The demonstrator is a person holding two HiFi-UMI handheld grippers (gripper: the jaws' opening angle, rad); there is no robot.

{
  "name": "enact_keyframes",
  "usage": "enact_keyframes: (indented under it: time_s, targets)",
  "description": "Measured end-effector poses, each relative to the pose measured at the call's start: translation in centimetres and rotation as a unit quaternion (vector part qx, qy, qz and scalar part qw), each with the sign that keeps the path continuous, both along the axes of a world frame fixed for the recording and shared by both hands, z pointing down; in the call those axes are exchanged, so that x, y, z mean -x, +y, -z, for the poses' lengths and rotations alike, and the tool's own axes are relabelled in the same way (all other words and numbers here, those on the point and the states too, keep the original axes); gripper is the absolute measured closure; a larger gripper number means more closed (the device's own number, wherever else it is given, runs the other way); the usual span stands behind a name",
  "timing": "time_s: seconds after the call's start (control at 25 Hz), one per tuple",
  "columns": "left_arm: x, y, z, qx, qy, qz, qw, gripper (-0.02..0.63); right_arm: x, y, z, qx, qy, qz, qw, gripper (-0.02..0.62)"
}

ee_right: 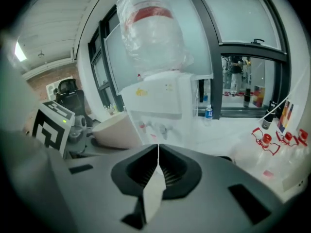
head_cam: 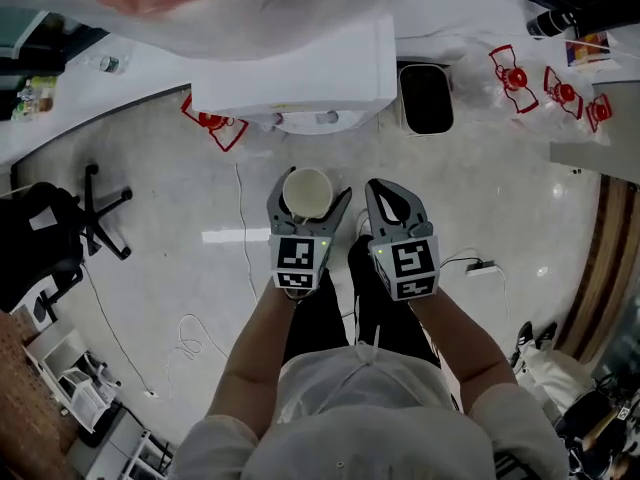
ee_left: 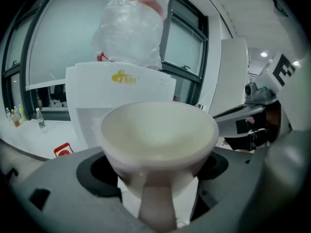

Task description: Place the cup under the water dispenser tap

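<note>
Head view: cup (head_cam: 307,194) upright in the left gripper (head_cam: 312,190), jaws spread wide and clamped on its sides, handle facing back at the person. It's up in the air just short of the dispenser (head_cam: 295,73), not under the taps (ee_right: 158,128). Right gripper (head_cam: 388,186) rides alongside, jaws pressed together on nothing. Bottle (ee_right: 151,30) tops the dispenser.

Hand-held gripper (ee_right: 158,148) jaws together, water dispenser (ee_right: 160,98) ahead, cup (ee_right: 114,128) left
</note>
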State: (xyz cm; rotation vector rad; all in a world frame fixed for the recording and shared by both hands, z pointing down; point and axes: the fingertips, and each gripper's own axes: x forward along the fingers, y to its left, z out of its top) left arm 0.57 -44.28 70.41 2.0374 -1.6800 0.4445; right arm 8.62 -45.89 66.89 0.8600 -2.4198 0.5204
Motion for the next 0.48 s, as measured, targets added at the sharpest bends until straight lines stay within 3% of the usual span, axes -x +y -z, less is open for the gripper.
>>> enact_keyframes:
  time_s: [0.24, 0.48]
  targets:
    - [0.5, -2.2, -6.1, 0.023, -0.004, 0.028, 0.9993, 0.146, 0.7, -2.1, -4.8, 0.014, 0.0, 0.019, 1.0, 0.566]
    - [0.9, -4.5, -12.8, 0.041, -0.022, 0.028, 0.9985, 0.147, 1.2, -3.0, -9.0, 0.03, -0.011, 0.016, 0.999, 0.566]
